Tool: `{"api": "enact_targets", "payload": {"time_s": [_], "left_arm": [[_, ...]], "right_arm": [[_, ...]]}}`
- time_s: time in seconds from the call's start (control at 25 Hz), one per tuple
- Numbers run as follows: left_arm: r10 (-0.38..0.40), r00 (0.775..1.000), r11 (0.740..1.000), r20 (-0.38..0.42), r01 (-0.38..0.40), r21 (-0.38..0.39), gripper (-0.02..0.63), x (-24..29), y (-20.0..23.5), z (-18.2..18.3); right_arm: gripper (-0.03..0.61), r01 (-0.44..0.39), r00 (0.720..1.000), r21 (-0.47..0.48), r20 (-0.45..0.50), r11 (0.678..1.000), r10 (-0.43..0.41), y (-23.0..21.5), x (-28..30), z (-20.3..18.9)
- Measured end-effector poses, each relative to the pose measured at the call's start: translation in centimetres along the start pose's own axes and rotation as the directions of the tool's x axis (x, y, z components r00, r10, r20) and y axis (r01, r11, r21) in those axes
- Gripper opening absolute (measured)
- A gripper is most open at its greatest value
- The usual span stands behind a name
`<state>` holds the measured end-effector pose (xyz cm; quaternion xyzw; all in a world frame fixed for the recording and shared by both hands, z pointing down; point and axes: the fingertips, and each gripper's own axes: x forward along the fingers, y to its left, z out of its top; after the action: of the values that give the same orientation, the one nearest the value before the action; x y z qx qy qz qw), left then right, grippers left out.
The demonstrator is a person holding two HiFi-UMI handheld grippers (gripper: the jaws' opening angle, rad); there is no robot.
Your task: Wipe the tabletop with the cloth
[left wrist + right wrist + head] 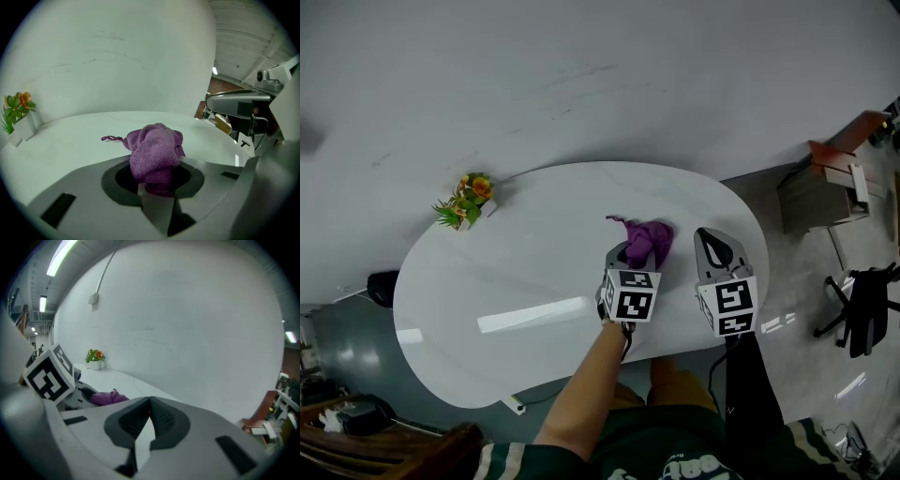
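Observation:
A crumpled purple cloth (649, 240) lies on the white oval tabletop (534, 281), right of its middle. My left gripper (623, 256) is shut on the cloth's near end. In the left gripper view the cloth (155, 151) bulges up out of the closed jaws (157, 186), and a thin loop trails off to its left. My right gripper (710, 236) hovers over the table's right end, a little right of the cloth and apart from it. Its jaws (149, 399) are shut with nothing between them. The right gripper view shows the cloth (107, 398) at the left, beside the left gripper's marker cube (49, 373).
A small potted plant (466, 201) with orange flowers stands at the table's far left edge, close to the white wall. On the floor to the right are a black office chair (865, 306) and a low cabinet (822, 191). Dark clutter (356, 417) lies at lower left.

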<state>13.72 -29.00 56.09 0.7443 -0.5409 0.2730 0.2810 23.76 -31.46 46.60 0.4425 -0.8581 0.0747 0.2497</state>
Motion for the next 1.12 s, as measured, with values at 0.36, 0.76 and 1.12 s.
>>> {"api": "enact_targets", "payload": {"time_s": [0.36, 0.76, 1.12], "left_arm": [[0.059, 0.998, 0.997, 0.001, -0.059, -0.044, 0.13, -5.7, 8.9, -4.5], [0.109, 0.994, 0.99, 0.005, -0.108, -0.086, 0.132, -12.2, 18.5, -9.8], [0.162, 0.987, 0.978, 0.007, -0.159, -0.138, 0.133, -18.3, 26.8, -14.8]], "right_arm": [[0.003, -0.067, 0.998, -0.043, 0.003, 0.997, 0.067, 10.3, 2.3, 2.8], [0.003, -0.14, 0.99, -0.077, 0.009, 0.987, 0.141, 22.7, 5.0, 5.0], [0.003, -0.22, 0.975, -0.126, 0.017, 0.967, 0.224, 34.3, 7.1, 7.3]]}}
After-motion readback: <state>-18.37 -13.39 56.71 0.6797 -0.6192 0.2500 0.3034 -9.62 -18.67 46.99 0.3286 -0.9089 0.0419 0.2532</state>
